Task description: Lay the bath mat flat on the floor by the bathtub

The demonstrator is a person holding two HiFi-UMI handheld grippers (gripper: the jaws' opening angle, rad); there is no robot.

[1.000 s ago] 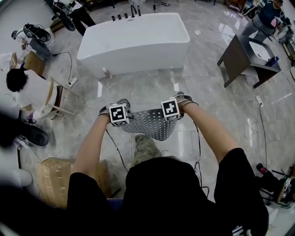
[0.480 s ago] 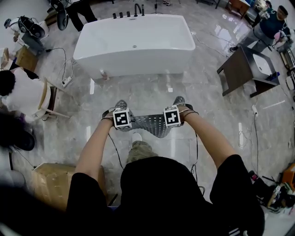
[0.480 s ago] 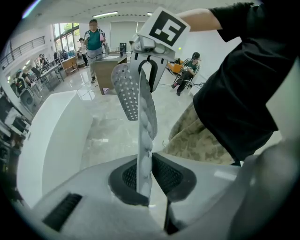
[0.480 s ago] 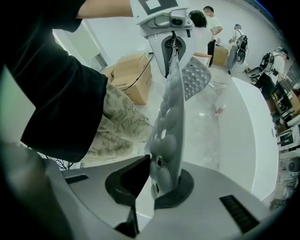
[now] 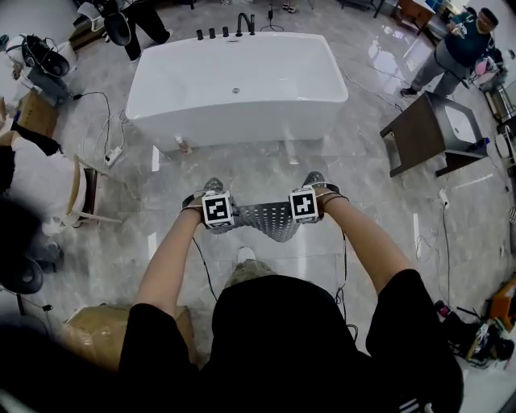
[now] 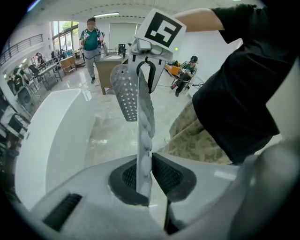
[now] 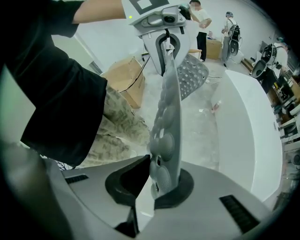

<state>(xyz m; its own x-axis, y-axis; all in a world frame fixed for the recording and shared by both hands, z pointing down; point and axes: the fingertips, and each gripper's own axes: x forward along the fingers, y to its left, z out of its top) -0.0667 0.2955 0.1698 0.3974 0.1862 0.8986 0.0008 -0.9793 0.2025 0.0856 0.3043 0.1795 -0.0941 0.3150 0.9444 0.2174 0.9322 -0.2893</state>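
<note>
Head view has the bath mat (image 5: 270, 219) up in the air, slung between both hands above the floor (image 5: 266, 165); it hangs near the long side of the bathtub (image 5: 242, 81) but is not down yet. The left tongs (image 5: 219, 212) are clamped on its left edge and the right tongs (image 5: 304, 206) on its right edge, both pressed tight on the sheet. By my reading this is the carry-and-line-up step. The next move calls for lowering both hands evenly, keeping the mat stretched and parallel to the tub's side, and letting go only once it lies flat.

Head view alone gives the layout: the whole tub, the taps (image 5: 242, 20) on its far rim and the strip of floor in front. Left gripper view shows the grip itself; the mat stands edge-on between the dark pads, its holes plain. Right gripper view shows round suction cups (image 7: 164, 140) on one face, which I judge should go downward; it also catches a cardboard box (image 7: 126, 77).
</note>
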